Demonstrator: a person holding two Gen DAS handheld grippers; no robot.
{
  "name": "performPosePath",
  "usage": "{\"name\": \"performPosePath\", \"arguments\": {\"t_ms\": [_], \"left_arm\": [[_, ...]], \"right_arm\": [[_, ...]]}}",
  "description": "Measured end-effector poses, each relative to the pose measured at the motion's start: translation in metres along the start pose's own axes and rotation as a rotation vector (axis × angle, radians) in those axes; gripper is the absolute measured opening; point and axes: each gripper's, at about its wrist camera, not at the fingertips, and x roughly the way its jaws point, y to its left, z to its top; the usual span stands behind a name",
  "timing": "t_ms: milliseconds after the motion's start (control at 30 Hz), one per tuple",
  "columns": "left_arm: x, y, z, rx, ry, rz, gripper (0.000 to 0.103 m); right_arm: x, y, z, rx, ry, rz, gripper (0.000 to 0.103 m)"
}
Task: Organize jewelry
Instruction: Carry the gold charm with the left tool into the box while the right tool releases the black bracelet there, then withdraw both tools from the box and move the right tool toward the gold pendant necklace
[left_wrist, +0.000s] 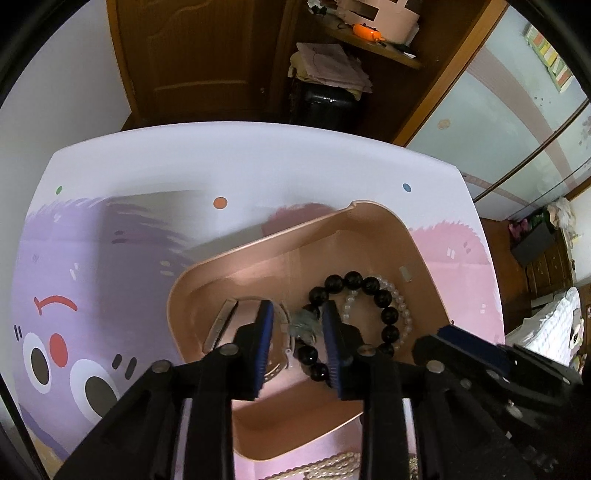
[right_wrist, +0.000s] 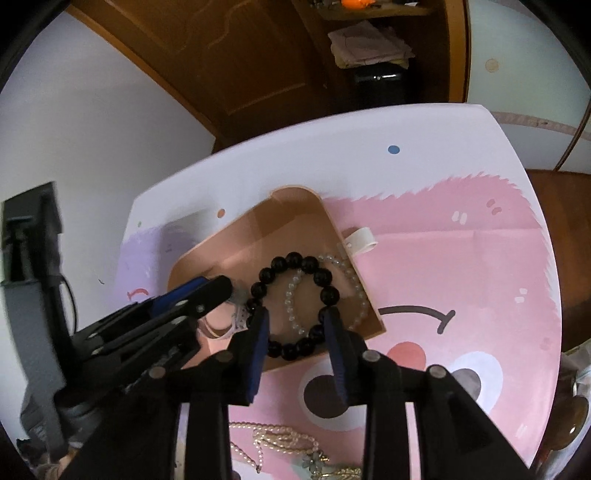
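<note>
No readable writing or brand anywhere; the counter (right_wrist: 461, 258) only carries a cartoon print of pink and purple faces with coloured dots. A tan tray (left_wrist: 229, 266) sits mid-counter, its far rim notched. Inside it, a black bead bracelet (right_wrist: 295, 258) overlaps a clear bead bracelet (right_wrist: 291, 295), both toward the tray's right wall, with a round metal piece (left_wrist: 221, 321) at the left. Left gripper (left_wrist: 299, 314) is open over the tray, a pale green charm (left_wrist: 304, 323) between its pads, untouched. Right gripper (right_wrist: 295, 321) is open too, straddling the black bracelet's near arc without pressing. A pearl strand (right_wrist: 273, 439) lies on the counter near the near edge. A white clip (right_wrist: 362, 240) lies just right of the tray. Free counter is far and left.
</note>
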Motion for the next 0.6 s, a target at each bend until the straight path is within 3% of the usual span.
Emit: {"name": "performPosePath", "arguments": {"t_ms": [267,600], "left_arm": [[-0.013,-0.002,-0.005,0.011,-0.023,0.015,0.047],[-0.056,-0.003,-0.04,0.086,-0.083,0.059,0.05]], "right_arm": [[-0.019,-0.009,-0.02,0.007,-0.032,0.019,0.031],[-0.037,-0.01,-0.061,-0.031,-0.036,-0.002,0.031]]}}
